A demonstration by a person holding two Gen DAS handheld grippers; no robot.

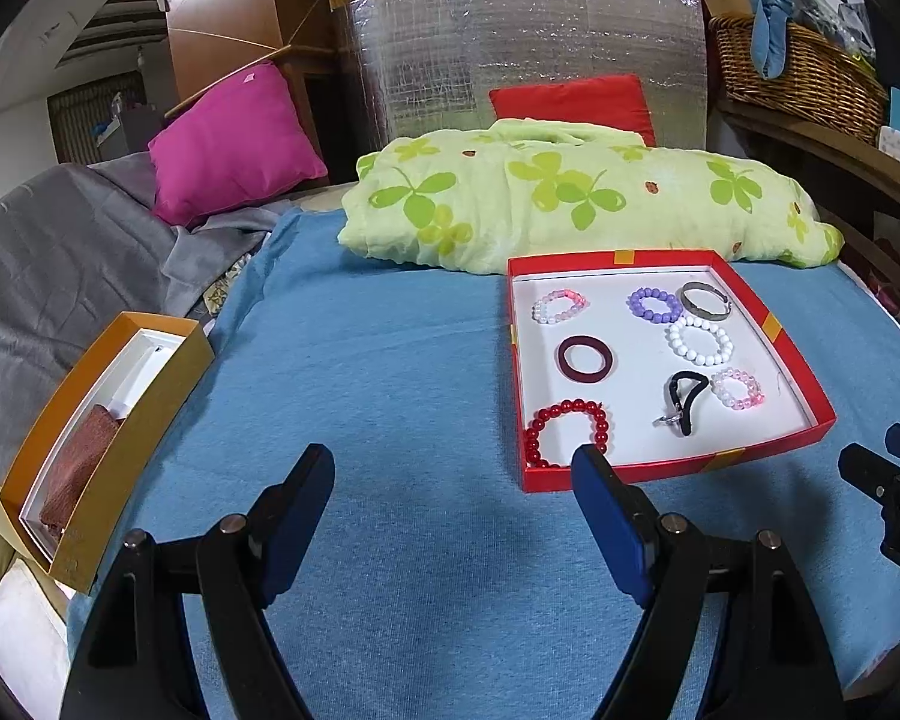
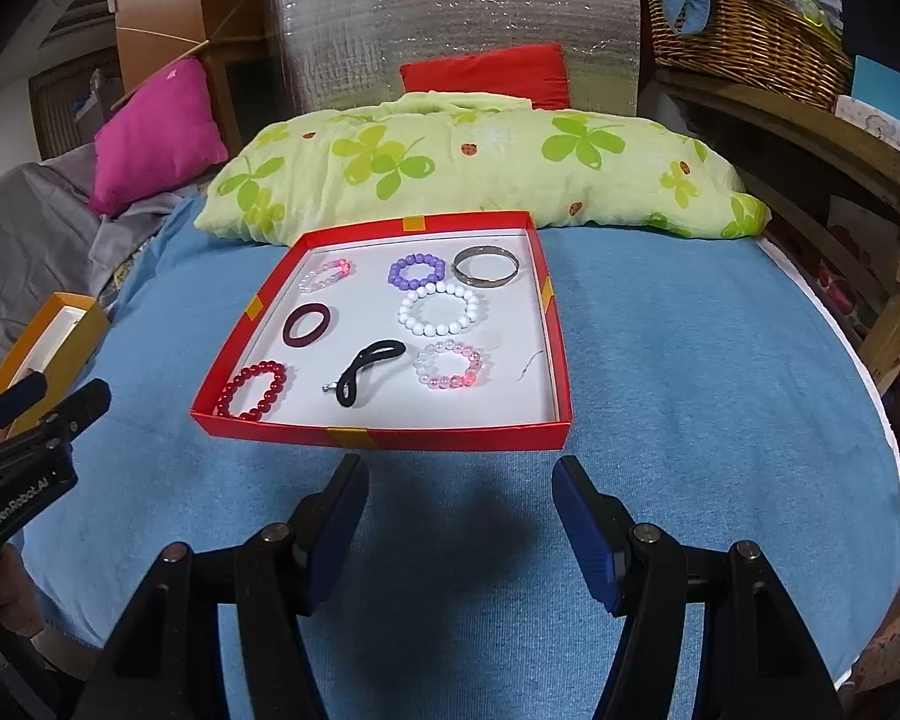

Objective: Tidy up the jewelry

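A red tray point(image 1: 768, 324) point(image 2: 561, 360) with a white floor lies on the blue cloth. It holds several bracelets and hair ties: a red bead bracelet point(image 1: 564, 429) point(image 2: 252, 390), a maroon ring point(image 1: 585, 355) point(image 2: 310, 325), a black hair tie point(image 1: 684, 399) point(image 2: 369, 369), a white bead bracelet point(image 1: 701, 341) point(image 2: 439, 312), a purple one point(image 1: 654, 303) point(image 2: 417, 270), a silver bangle point(image 1: 705, 300) point(image 2: 486, 265) and two pink-white ones. My left gripper point(image 1: 453, 498) is open and empty, near the tray's front left corner. My right gripper point(image 2: 459, 504) is open and empty, just before the tray's front edge.
An open gold box point(image 1: 144, 432) point(image 2: 69, 324) with a reddish pouch sits at the left edge of the cloth. A green clover-print pillow point(image 1: 570, 198) point(image 2: 480, 162) lies behind the tray. A pink cushion, grey blanket, wicker basket point(image 1: 798, 72) and wooden shelf surround the bed.
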